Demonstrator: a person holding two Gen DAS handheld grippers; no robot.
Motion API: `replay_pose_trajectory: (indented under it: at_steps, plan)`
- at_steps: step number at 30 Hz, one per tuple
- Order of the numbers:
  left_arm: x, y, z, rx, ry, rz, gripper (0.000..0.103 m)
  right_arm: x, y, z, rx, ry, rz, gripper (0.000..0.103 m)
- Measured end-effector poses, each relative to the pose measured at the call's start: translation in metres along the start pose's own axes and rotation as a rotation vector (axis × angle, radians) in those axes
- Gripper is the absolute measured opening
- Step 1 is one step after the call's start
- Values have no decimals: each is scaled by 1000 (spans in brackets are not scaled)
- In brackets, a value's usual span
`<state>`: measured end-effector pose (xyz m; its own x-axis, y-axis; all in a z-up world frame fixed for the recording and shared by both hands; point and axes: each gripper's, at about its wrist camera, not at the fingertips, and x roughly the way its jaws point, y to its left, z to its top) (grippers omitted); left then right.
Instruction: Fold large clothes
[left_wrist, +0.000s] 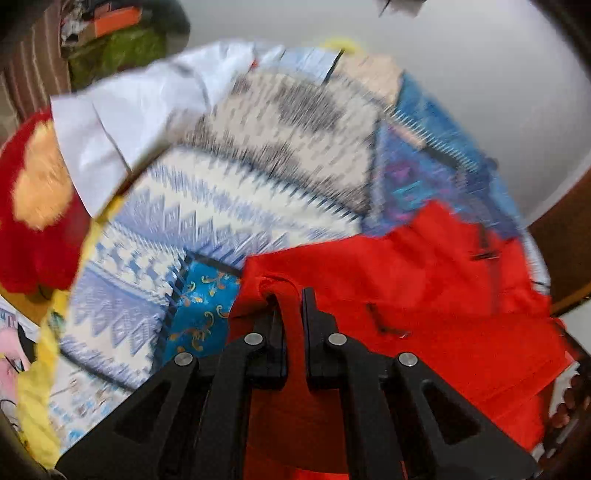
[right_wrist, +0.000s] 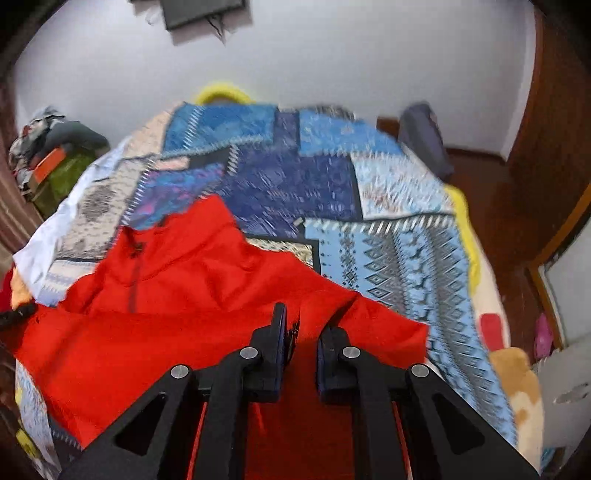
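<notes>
Red garment smooth matt cloth; patchwork bedspread printed cloth; grippers matt black plastic.

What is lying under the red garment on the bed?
Under the red garment lies a patchwork blanket with blue and white patterns. Whatever the garment covers, beyond that blanket, cannot be seen.
</notes>
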<state>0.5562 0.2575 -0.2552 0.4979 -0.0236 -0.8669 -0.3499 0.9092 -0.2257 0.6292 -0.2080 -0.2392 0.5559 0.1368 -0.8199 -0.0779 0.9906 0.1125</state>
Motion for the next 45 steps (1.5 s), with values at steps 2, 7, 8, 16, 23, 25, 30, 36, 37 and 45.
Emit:
replay_pose_trajectory:
  at_steps: [2,7,8,16,23,25,30,36,37,45]
  plan:
    - [22,9,-3,-33,47,10,7,16,-13,0,34,37,70,11]
    - [40,7,-15,13,41,69,11,18,-45,5,32,109,258,12]
    - [40,4,-15,29,38,88,11,15,-48,5,18,115,255,21]
    - [17,-31,-15,269,21,253,15,-33,-47,-10,-246,-50,-237,72]
    - [-73,-45,-25,306,-143,134,80,-96,-24,-46,-291,-126,-42,77]
    - [-84,-53,-35,335,-150,104,91,-104,-11,-60,-291,-112,49,79]
    - [-74,-67,-79,428,-55,19,91,-91,28,-93,-342,-32,162,80]
    - [-25,-79,-119,514,50,65,91,-52,51,-122,-436,60,105,80]
    - [-16,-81,-120,518,55,89,91,-41,53,-122,-446,83,79,80]
    - [14,-77,-52,446,-35,241,91,-8,68,-92,-533,58,-37,80]
